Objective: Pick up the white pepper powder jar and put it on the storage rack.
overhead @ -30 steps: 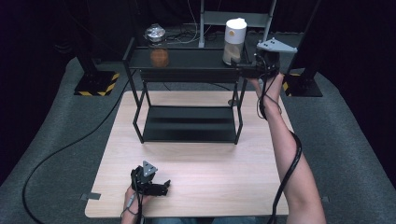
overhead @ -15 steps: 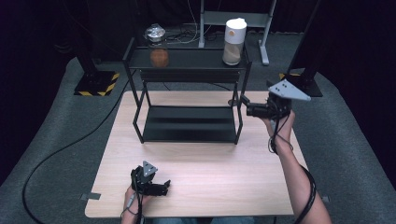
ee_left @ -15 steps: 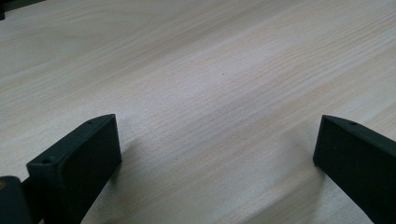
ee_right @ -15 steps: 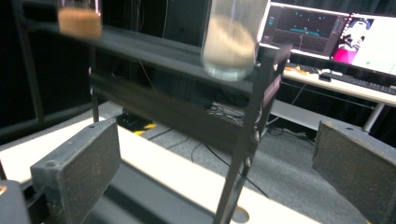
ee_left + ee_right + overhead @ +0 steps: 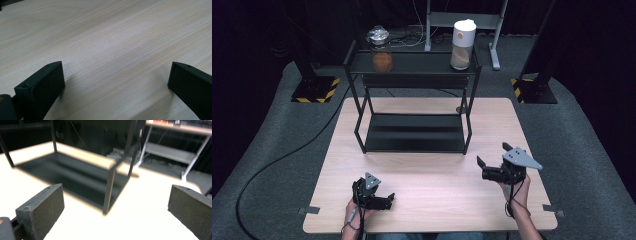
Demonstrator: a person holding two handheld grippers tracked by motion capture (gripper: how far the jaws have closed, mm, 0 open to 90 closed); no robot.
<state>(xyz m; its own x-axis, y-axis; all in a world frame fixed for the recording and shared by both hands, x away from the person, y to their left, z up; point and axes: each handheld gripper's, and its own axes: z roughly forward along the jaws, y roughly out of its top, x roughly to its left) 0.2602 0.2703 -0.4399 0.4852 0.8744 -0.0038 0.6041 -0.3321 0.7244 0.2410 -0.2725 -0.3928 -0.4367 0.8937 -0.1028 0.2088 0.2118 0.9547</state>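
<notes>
Black rack (image 5: 414, 131) beyond open tongs (image 5: 484, 168)

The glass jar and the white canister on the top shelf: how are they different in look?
The glass jar is clear, showing orange contents, while the white canister is opaque. The jar is shorter and has a shiny lid; the canister is taller with a white lid. The jar stands toward the left end of the rack, the canister toward the right. Both stand upright.
</notes>
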